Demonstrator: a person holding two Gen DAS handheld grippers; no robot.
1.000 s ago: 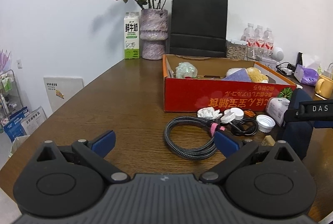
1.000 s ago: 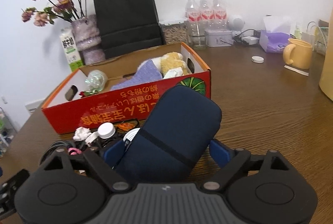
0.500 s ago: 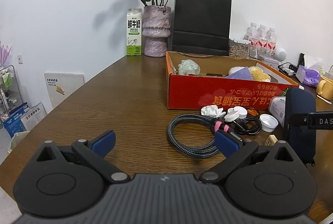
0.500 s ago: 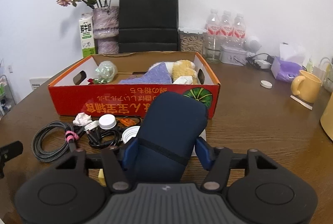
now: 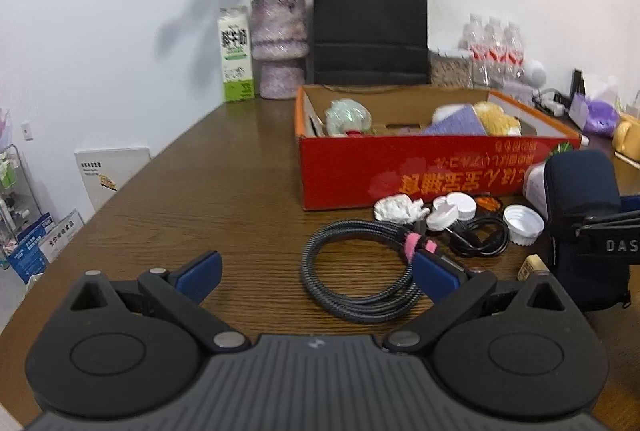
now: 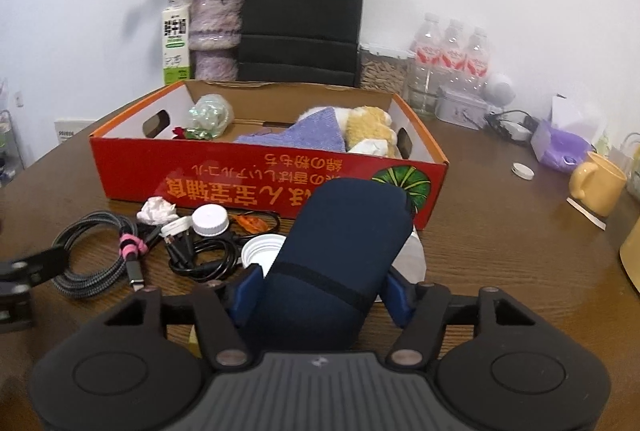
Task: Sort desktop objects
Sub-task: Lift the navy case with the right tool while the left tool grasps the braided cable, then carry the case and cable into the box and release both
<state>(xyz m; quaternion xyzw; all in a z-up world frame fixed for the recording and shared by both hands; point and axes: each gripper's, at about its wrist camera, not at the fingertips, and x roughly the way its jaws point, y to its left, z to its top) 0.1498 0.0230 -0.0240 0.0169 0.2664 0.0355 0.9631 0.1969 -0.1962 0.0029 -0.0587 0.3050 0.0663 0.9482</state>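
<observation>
Closing on a dark blue pouch [image 6: 340,255], the right gripper [image 6: 320,291] has its jaws narrowing from the wide spread seen a second earlier; the blue pads now sit against the pouch's two sides, pinching it. The pouch stands on the table [image 6: 500,251] just in front of the red cardboard box [image 6: 260,183], at 12 o'clock from the gripper, and looks upright where it leaned to the right a second ago. At 10 o'clock from the pouch lie a white bottle cap [image 6: 210,221], a crumpled tissue [image 6: 156,211], a black cord [image 6: 200,259] and a coiled braided cable [image 6: 92,255] bound with a pink strap.

The left gripper [image 5: 316,271] hangs over the table with its jaws spread wide and nothing between them, as before. The coiled cable [image 5: 360,271] lies at 1 o'clock from it, partly behind the right-hand pad, and sits nearer the middle of the left wrist view than a second ago.
</observation>
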